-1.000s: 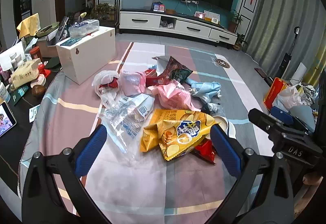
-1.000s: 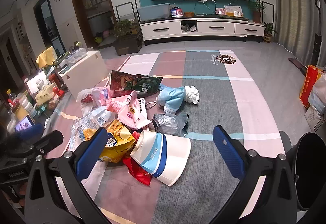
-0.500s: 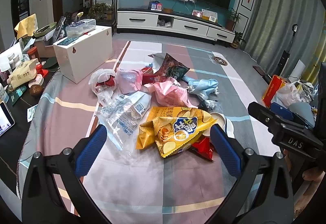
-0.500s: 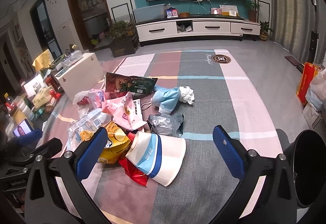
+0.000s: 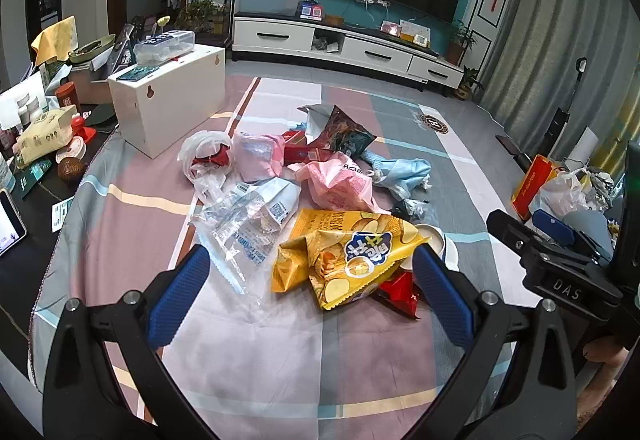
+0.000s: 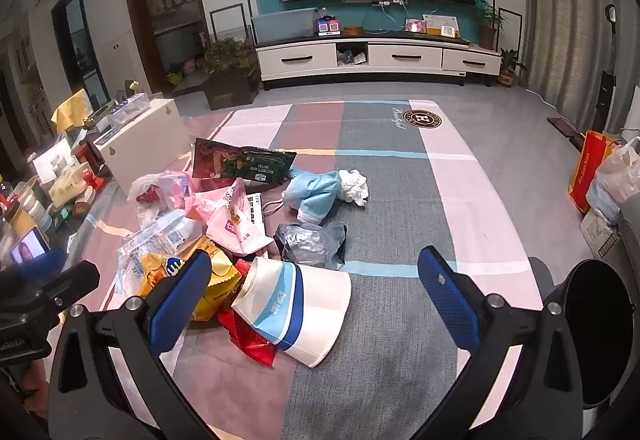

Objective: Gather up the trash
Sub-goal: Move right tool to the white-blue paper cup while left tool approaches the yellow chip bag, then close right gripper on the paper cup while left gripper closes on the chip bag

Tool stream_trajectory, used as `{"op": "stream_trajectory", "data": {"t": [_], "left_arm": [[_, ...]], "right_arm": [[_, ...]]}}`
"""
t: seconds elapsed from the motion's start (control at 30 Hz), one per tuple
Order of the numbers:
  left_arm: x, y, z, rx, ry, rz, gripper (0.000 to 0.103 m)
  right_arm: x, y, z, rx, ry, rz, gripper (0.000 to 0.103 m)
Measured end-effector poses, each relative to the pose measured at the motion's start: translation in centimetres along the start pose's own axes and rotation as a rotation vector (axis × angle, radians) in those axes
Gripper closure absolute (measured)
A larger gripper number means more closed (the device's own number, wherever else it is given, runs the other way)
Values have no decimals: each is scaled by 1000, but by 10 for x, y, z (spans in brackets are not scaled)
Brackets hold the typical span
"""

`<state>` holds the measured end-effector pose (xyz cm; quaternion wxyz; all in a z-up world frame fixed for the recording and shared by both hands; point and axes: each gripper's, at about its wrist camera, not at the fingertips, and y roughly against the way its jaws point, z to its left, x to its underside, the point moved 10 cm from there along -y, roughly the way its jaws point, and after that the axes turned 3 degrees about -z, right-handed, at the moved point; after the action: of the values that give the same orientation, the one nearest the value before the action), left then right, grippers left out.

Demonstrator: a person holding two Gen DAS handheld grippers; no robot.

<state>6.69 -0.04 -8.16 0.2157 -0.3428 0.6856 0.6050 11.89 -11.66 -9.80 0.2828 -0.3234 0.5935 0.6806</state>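
A heap of trash lies on the striped rug. In the left wrist view my open, empty left gripper (image 5: pixel 308 292) hovers just before a yellow chip bag (image 5: pixel 344 256), with a clear plastic wrapper (image 5: pixel 248 220), a pink bag (image 5: pixel 336 183) and a red wrapper (image 5: pixel 400 292) around it. In the right wrist view my open, empty right gripper (image 6: pixel 312 292) hangs above a tipped white and blue paper cup (image 6: pixel 296 308). A grey foil bag (image 6: pixel 312 244), a blue cloth (image 6: pixel 316 191) and a crumpled tissue (image 6: pixel 354 185) lie beyond it.
A black bin (image 6: pixel 596 336) stands at the right edge of the right wrist view. A white box (image 5: pixel 168 99) and a cluttered dark table (image 5: pixel 36 159) stand at the left. An orange bag (image 5: pixel 532 183) and white plastic bags are at the right. A TV cabinet (image 6: pixel 376 59) lines the back wall.
Both grippers have drifted slightly back and up from the heap, so the trash sits a little lower in view. Nothing was taken hold of.
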Motion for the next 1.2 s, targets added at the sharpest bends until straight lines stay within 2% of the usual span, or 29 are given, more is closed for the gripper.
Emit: {"op": "stream_trajectory", "data": {"t": [0.3,0.57,0.7,0.83,0.97,1.03,1.13,1.2], "left_arm": [[3,-4,6,25,17,15,2],[12,-18,11,78,47,69,4],[22,-37,0,165,75,118,7],[31,-57,-9,216,98,146,10],[39,-73,-12,209,110,187,17],[36,-76,-13,215,108,156,17],[33,-75,-12,211,98,130,25],[30,-72,-15,237,100,117,41]], "right_arm": [[1,-1,-2,12,0,2,2],[8,-19,-8,-11,-76,54,2],[19,-36,-9,-51,-151,110,2],[35,-56,-12,-79,-249,190,3],[49,-72,-13,-80,-292,247,3],[56,-79,-9,-100,-308,278,3],[62,-85,-7,-103,-311,305,5],[66,-88,-8,-106,-315,316,11]]}}
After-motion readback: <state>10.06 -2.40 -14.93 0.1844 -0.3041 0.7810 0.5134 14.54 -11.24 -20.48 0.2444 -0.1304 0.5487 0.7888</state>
